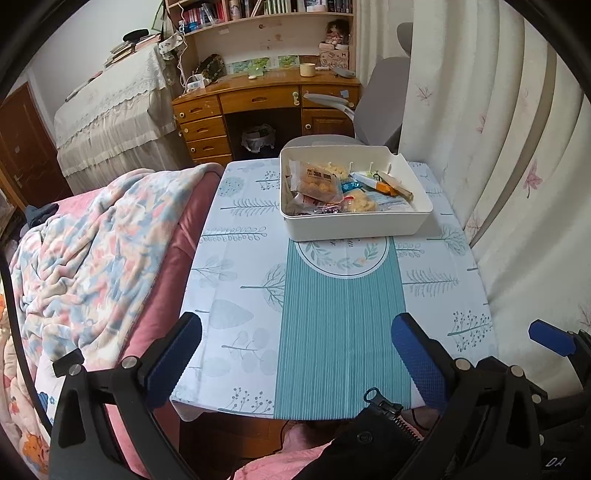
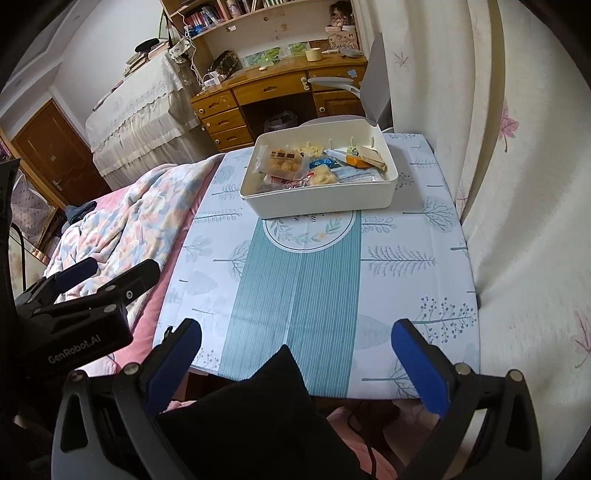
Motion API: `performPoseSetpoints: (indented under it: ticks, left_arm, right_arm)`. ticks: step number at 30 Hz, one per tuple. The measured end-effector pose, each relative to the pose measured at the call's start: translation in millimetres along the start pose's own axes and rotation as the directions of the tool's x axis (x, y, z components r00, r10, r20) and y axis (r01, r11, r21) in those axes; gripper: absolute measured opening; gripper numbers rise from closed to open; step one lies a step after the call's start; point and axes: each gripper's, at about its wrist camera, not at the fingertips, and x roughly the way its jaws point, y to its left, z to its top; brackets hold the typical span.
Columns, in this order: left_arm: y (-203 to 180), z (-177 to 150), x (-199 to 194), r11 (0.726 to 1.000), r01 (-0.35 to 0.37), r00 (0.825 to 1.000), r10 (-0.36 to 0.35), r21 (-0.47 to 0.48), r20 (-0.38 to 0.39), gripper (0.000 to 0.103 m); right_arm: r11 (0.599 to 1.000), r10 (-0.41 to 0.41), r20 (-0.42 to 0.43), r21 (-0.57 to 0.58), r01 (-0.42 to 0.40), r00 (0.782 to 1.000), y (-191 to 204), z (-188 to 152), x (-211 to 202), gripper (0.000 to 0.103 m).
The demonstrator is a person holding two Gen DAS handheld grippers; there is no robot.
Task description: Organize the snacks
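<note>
A home bedroom. Ahead of the open jaws stands a small table under a white tree-printed cloth [image 1: 240, 258]; left of them lies a bed with a floral pastel blanket [image 1: 92, 251]. Far beyond are a wooden desk with drawers [image 1: 236, 107], a wooden bookshelf filled with books [image 1: 258, 11], a grey office chair [image 1: 384, 99] and, right, cream leaf-patterned curtains [image 1: 480, 129].

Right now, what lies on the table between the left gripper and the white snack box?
Only bare tablecloth lies between the left gripper and the white snack box; the left wrist view shows it.
</note>
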Motion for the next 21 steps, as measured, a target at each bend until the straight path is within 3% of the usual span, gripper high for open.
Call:
performPoseSetpoints:
  ticks: [21]
  left_arm:
    - [-1.2, -1.1, -1.5, 1.000, -0.002, 1.000, 0.002, -0.002, 0.004, 0.102]
  right_arm:
    - [1.000, 0.001, -0.009, 0.004, -0.001, 1.000, -3.1, -0.6, 2.8, 0.103]
